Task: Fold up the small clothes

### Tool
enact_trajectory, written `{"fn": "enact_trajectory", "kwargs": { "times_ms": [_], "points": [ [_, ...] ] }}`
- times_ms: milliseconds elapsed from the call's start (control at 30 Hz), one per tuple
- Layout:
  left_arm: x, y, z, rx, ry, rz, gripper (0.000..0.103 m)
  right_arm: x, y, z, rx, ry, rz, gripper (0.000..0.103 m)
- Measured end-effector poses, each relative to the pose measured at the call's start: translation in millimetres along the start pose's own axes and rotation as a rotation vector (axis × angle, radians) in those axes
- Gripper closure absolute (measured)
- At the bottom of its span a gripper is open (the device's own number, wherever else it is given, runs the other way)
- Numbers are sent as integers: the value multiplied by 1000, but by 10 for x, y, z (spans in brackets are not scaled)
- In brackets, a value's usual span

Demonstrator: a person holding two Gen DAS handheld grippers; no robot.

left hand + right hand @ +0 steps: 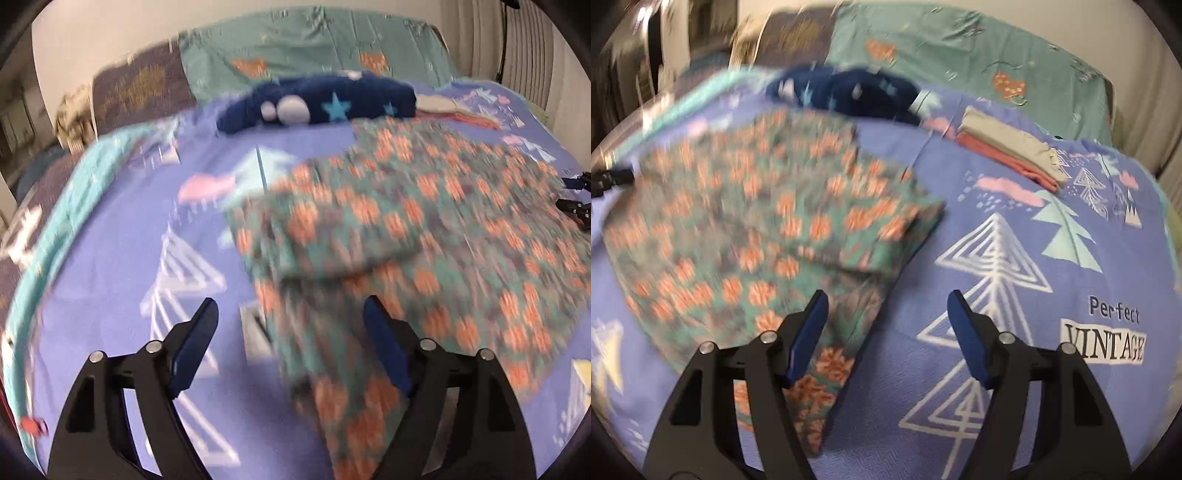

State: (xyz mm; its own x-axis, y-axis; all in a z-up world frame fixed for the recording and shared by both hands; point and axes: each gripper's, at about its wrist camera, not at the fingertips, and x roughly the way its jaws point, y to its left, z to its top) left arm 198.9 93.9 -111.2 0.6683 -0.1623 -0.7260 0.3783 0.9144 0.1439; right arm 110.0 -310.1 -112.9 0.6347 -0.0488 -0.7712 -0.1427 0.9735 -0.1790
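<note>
Floral garment, teal with orange flowers, lies spread on the purple printed bedspread. 1 flap is already laid over its middle, so it reads as part-folded, not finished. A narrow strip, sleeve or leg (too blurred to tell), trails toward the cameras.

Left gripper: claw released, blue pads wide apart, nothing pinched. It hangs over the near left edge of the trailing strip, cloth showing between the pads but not clamped.

Right gripper: also released, empty. Its left finger overlaps the strip's edge in view; the right one is over bare bedspread.

Judgement: 1 claw at each side of the same near end suggests both are lining up for a 2-point pinch to lift that end over.

Further out: a navy star-print item near the teal pillow, and a neat beige-over-red stack parked well apart from the garment, probably done pieces kept clear of the working area. Heavy motion blur in both views.
</note>
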Motion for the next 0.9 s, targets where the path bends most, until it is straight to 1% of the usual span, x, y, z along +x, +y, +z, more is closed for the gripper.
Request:
{"fn": "enact_trajectory", "kwargs": {
  "times_ms": [67, 133, 167, 233, 267, 300, 333, 367, 400, 433, 467, 533, 567, 600, 633, 667, 700, 733, 767, 800, 833, 867, 900],
  "points": [
    [90, 85, 148, -10, -21, 56, 22, 138, 29, 104, -2, -30, -70, 33],
    [148, 214, 315, -36, -51, 62, 22, 190, 13, 217, 6, -66, -145, 32],
    [155, 267, 388, -54, -65, 61, 22, 203, 9, 280, 6, -90, -168, 32],
    [176, 407, 517, -116, -95, 60, 23, 187, -69, 431, 44, -152, -183, 32],
    [184, 520, 582, -176, -114, 52, 23, 175, -127, 479, 74, -170, -174, 32],
    [174, 570, 610, -210, -122, 39, 23, 158, -236, 547, 129, -188, -153, 32],
    [185, 628, 625, -243, -127, 8, 23, 155, -373, 603, 201, -195, -130, 33],
    [202, 647, 621, -260, -125, -35, 23, 161, -440, 620, 236, -191, -116, 33],
    [224, 638, 605, -263, -112, -79, 23, 175, -556, 635, 292, -174, -80, 34],
    [237, 604, 587, -261, -102, -103, 23, 201, -617, 646, 324, -162, -46, 37],
    [306, 572, 574, -252, -71, -142, 23, 226, -697, 624, 360, -147, 2, 37],
    [384, 493, 552, -239, -38, -169, 24, 261, -763, 611, 394, -135, 76, 38],
    [460, 470, 566, -239, -19, -183, 26, 295, -806, 597, 413, -126, 131, 39],
    [525, 471, 583, -244, -11, -196, 36, 308, -799, 586, 425, -120, 159, 39],
    [577, 463, 607, -253, -2, -217, 53, 339, -802, 594, 436, -115, 183, 39],
    [654, 451, 656, -270, 10, -271, 76, 379, -808, 613, 442, -108, 207, 39],
    [683, 450, 677, -274, 14, -292, 88, 446, -818, 653, 448, -93, 237, 39],
    [707, 429, 703, -272, 16, -313, 98, 506, -820, 690, 455, -85, 252, 39],
    [699, 389, 737, -258, 9, -312, 98, 574, -817, 737, 462, -74, 268, 39],
    [652, 369, 764, -246, -11, -299, 98, 621, -791, 773, 464, -64, 277, 41],
    [530, 347, 788, -232, -56, -293, 98, 670, -770, 816, 460, -53, 288, 62],
    [449, 362, 805, -227, -83, -291, 98, 701, -742, 856, 450, -35, 301, 98],
    [314, 382, 829, -218, -122, -286, 98, 661, -724, 873, 449, -40, 290, 96]
  ]
}}
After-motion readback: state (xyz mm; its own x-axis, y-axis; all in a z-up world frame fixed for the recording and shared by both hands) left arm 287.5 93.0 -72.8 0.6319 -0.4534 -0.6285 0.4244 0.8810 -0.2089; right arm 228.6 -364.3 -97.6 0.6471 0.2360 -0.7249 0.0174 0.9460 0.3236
